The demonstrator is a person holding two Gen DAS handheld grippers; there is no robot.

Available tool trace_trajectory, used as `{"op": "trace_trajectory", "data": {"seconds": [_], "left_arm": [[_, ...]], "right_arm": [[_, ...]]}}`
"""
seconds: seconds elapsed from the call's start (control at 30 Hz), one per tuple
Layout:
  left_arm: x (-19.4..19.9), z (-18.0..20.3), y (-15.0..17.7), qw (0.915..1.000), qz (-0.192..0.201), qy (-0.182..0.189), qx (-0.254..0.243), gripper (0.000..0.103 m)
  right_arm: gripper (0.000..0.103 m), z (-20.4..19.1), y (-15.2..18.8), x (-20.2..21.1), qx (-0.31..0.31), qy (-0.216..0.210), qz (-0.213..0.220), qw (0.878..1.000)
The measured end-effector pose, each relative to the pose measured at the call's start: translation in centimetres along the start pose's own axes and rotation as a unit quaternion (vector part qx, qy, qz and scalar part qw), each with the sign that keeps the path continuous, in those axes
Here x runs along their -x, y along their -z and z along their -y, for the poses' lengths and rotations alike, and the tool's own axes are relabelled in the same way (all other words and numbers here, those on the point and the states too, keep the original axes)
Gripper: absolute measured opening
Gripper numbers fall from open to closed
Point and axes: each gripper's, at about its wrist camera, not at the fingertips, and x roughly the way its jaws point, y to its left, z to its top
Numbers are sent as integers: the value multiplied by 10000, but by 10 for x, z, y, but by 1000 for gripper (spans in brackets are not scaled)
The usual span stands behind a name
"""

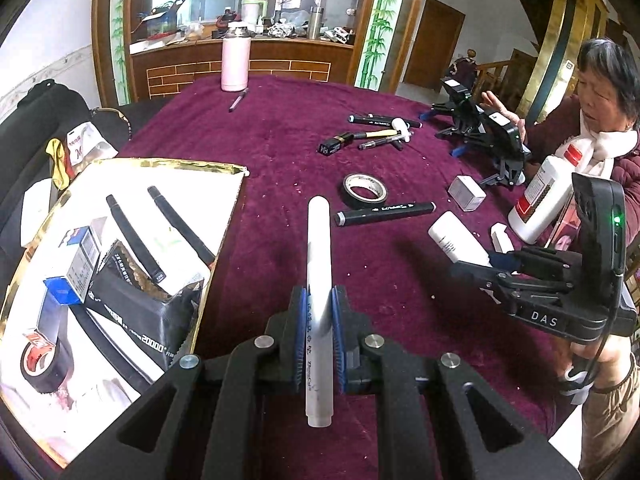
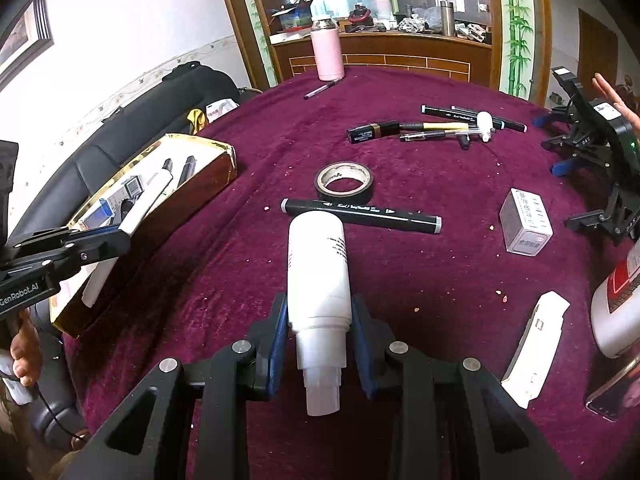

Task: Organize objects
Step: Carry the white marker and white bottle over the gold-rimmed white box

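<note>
The left gripper is pinching a slim white pen between its blue pads, just right of the gold-rimmed box on the purple tablecloth, while the right gripper is clamping a white bottle further right of the box. Beyond them, right of the box, a black marker and a roll of black tape are lying, and a pink flask is standing at the far edge.
</note>
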Motion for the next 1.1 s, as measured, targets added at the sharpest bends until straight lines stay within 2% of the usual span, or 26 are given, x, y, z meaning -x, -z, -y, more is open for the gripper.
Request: {"op": "trace_trajectory", "data": {"seconds": [0.37,0.63,0.77,1.1], "left_arm": [[-2,6,-1,10000,-14,35,-61,12],[16,-9,-2,9998,157,-42,92,12],[31,-21,0,9993,272,-194,174,12],[66,-81,10,9935,481,-754,708,12]], "right_arm": [[32,2,0,0,-35,-11,30,10000],[32,-15,-8,9,106,-157,196,9996],[32,-32,-14,10,270,-284,236,9990],[33,-76,-27,-3,700,-568,204,9957]]}}
